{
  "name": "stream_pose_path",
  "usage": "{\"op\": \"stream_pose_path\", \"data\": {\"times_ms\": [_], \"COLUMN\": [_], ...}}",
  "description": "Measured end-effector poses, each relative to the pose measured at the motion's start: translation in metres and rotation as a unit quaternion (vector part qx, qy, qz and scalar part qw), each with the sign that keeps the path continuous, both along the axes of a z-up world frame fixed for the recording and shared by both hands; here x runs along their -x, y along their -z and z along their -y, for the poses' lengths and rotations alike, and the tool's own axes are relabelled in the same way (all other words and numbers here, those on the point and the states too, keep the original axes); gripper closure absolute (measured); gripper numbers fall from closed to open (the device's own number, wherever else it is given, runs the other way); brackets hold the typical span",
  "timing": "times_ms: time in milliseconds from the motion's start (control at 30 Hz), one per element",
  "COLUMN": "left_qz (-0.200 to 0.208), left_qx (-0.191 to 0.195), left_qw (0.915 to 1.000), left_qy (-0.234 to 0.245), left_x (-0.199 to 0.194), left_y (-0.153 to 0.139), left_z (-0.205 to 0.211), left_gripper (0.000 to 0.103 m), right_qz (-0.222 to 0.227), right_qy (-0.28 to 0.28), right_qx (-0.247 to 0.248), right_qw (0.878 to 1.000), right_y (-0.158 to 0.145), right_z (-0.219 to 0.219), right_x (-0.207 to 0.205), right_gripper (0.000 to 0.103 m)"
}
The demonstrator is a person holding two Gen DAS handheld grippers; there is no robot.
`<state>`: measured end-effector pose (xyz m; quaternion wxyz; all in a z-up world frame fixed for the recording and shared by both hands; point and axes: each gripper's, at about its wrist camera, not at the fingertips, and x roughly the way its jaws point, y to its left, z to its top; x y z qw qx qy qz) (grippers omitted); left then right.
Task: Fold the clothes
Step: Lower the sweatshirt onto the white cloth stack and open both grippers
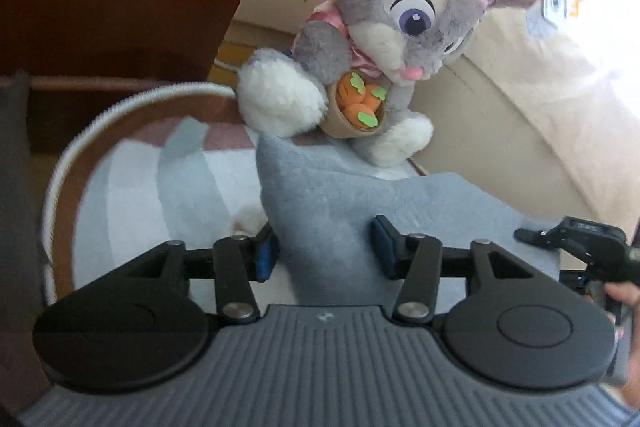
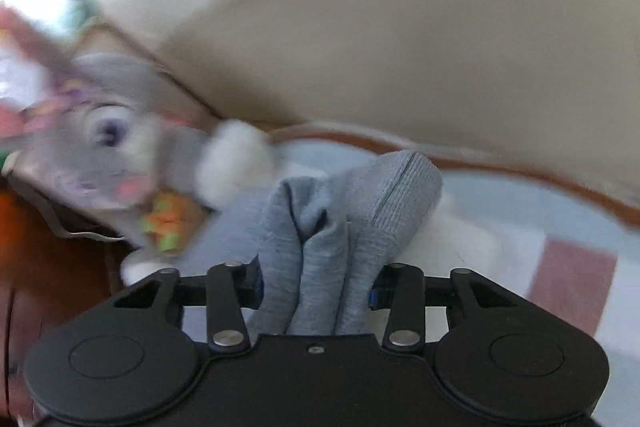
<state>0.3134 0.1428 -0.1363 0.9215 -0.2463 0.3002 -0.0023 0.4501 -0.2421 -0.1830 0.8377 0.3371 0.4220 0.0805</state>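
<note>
On one striped blanket [image 1: 132, 187], one grey-blue garment [image 1: 332, 211] lies bunched beside one plush rabbit [image 1: 376, 39]; left gripper [image 1: 326, 249] stands spread around it, right gripper [image 2: 316, 283] clamps its folds.

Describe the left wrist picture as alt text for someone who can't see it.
A blue-grey garment rises between the open jaws of the left gripper, over a striped mat. A grey plush rabbit with a carrot basket sits just behind; the right gripper shows at the right edge.
</note>
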Motion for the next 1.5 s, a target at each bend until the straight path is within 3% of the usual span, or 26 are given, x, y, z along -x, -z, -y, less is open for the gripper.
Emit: {"op": "stream_pose_path", "data": {"times_ms": [67, 133, 200, 267, 333, 367, 467, 533, 600, 667, 733, 833, 967, 1067, 1167, 1200, 1233, 1267, 1300, 1367, 1433, 1467, 1500], "left_qz": [0.0, 0.011, 0.025, 0.031, 0.024, 0.02, 0.001, -0.011, -0.02, -0.022, -0.023, -0.025, -0.014, -0.003, 0.001, 0.003, 0.006, 0.013, 0.024, 0.041, 0.047, 0.042, 0.03], "left_qx": [-0.072, -0.108, -0.084, -0.038, -0.031, -0.034, -0.043, -0.06, -0.043, -0.047, -0.058, -0.075, -0.153, -0.15, -0.084, -0.053, -0.023, 0.007, 0.028, 0.049, 0.042, 0.035, 0.036], "left_qw": [0.9974, 0.9941, 0.9959, 0.9983, 0.9988, 0.9988, 0.9981, 0.9974, 0.9983, 0.9982, 0.9977, 0.9966, 0.988, 0.9886, 0.9962, 0.9982, 0.9991, 0.9988, 0.9973, 0.9935, 0.9925, 0.9932, 0.9941], "left_qy": [-0.002, 0.009, 0.024, 0.033, 0.029, 0.031, 0.043, 0.04, 0.034, 0.031, 0.028, 0.023, 0.01, 0.013, 0.023, 0.028, 0.035, 0.047, 0.064, 0.094, 0.104, 0.103, 0.098], "left_x": [0.002, 0.004, 0.007, 0.008, 0.006, 0.004, -0.001, -0.002, -0.003, -0.002, -0.002, -0.001, 0.004, 0.007, 0.006, 0.006, 0.006, 0.006, 0.006, 0.006, 0.005, 0.003, 0.0], "left_y": [-0.004, -0.009, -0.012, -0.012, -0.011, -0.009, -0.006, -0.005, -0.002, -0.002, -0.003, -0.004, -0.012, -0.016, -0.015, -0.013, -0.011, -0.009, -0.01, -0.012, -0.013, -0.01, -0.005], "left_z": [0.01, 0.014, 0.009, 0.0, -0.001, 0.001, 0.006, 0.007, 0.003, 0.004, 0.006, 0.009, 0.026, 0.025, 0.012, 0.007, 0.003, 0.0, -0.001, 0.002, 0.009, 0.012, 0.013], "left_gripper": [0.029, 0.029, 0.04, 0.041, 0.041, 0.041, 0.038, 0.035, 0.035, 0.032, 0.032, 0.029, 0.024, 0.025, 0.027, 0.028, 0.028, 0.034, 0.039, 0.04, 0.04, 0.04, 0.04], "right_qz": [-0.014, -0.01, 0.019, 0.064, 0.108, 0.106, 0.007, -0.021, -0.062, -0.095, -0.108, -0.058, 0.018, 0.033, 0.039, 0.055, 0.076, 0.099, 0.145, 0.197, 0.184, 0.147, 0.108], "right_qy": [0.037, 0.06, 0.052, 0.031, 0.002, -0.006, -0.006, -0.014, -0.021, 0.004, 0.034, 0.058, 0.128, 0.109, 0.09, 0.086, 0.079, 0.071, 0.068, 0.052, 0.044, 0.039, 0.042], "right_qx": [-0.056, -0.093, -0.083, -0.059, -0.036, -0.018, 0.005, -0.008, -0.026, -0.029, -0.022, -0.023, -0.066, -0.097, -0.117, -0.126, -0.124, -0.12, -0.074, -0.005, 0.028, 0.054, 0.076], "right_qw": [0.998, 0.994, 0.995, 0.996, 0.993, 0.994, 1.0, 1.0, 0.998, 0.995, 0.993, 0.996, 0.989, 0.989, 0.988, 0.987, 0.986, 0.985, 0.984, 0.979, 0.982, 0.987, 0.99], "right_y": [0.011, 0.015, 0.009, -0.006, -0.015, -0.014, -0.002, -0.004, -0.008, -0.01, -0.015, -0.021, -0.013, 0.011, 0.036, 0.04, 0.035, 0.03, 0.013, -0.009, -0.006, 0.003, 0.011], "right_z": [0.011, 0.018, 0.016, 0.009, 0.01, 0.011, 0.013, 0.015, 0.021, 0.025, 0.032, 0.043, 0.051, 0.04, 0.032, 0.03, 0.029, 0.027, 0.022, 0.013, 0.013, 0.013, 0.013], "right_x": [0.001, 0.008, 0.013, 0.021, 0.024, 0.019, -0.008, -0.014, -0.023, -0.016, -0.009, 0.016, 0.06, 0.07, 0.071, 0.07, 0.068, 0.066, 0.072, 0.078, 0.068, 0.057, 0.049], "right_gripper": [0.051, 0.055, 0.06, 0.061, 0.061, 0.061, 0.059, 0.056, 0.051, 0.038, 0.036, 0.034, 0.025, 0.021, 0.012, 0.022, 0.071, 0.07, 0.073, 0.075, 0.074, 0.071, 0.056]}}
